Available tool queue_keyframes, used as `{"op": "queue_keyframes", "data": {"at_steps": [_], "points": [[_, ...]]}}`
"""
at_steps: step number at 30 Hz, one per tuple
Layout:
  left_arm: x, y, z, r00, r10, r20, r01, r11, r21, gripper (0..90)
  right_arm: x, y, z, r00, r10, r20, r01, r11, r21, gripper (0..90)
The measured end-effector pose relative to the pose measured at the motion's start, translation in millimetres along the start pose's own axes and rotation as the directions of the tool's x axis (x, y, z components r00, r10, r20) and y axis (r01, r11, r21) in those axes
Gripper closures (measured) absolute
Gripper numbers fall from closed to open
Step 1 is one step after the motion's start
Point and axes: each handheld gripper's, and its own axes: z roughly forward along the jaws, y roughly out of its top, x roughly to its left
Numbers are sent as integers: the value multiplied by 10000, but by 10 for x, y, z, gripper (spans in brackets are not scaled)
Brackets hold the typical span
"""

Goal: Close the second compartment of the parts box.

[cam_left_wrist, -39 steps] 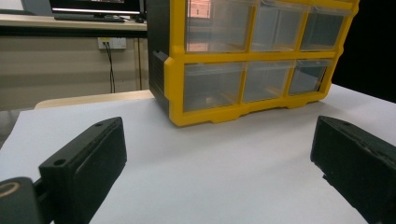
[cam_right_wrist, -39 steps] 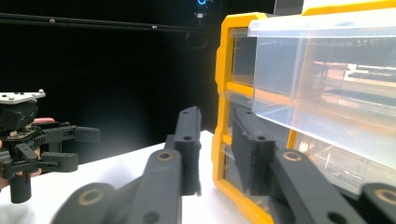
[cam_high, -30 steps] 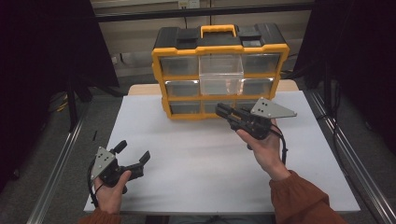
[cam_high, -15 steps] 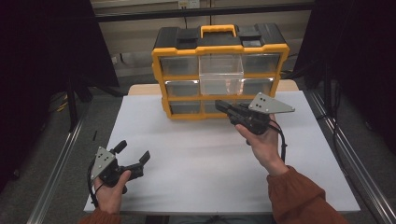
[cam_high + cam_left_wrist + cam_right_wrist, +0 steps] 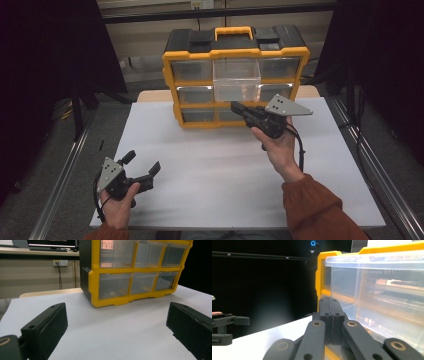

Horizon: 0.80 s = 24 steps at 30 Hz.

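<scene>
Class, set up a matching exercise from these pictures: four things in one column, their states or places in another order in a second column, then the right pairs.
Things:
1. left gripper
2. right gripper
3. top middle drawer
4. organiser handle

States:
A. pulled out
B. jaws shut, by the organiser's front
C. yellow, on top
D. jaws open, near the table's front edge

Pairs: 1-D, 2-B, 3-A, 4-C

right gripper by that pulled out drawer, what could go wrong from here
The right gripper has its jaws shut, their tips just under the front of the clear drawer that juts out of the yellow organizer. A push from there might slip under the drawer and lift or tilt it rather than slide it in. The organizer stands free on the white table, and the left gripper is open and far off, so a hard push could shove the whole box back.
</scene>
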Motion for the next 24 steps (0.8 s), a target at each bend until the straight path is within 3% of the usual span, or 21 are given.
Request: {"op": "queue_keyframes", "data": {"at_steps": [24], "points": [[2,1,-2,9999,-9,153,9,10000,-4,37,-187,-82,143,9978,177,635,-183,9998,80,900]]}}
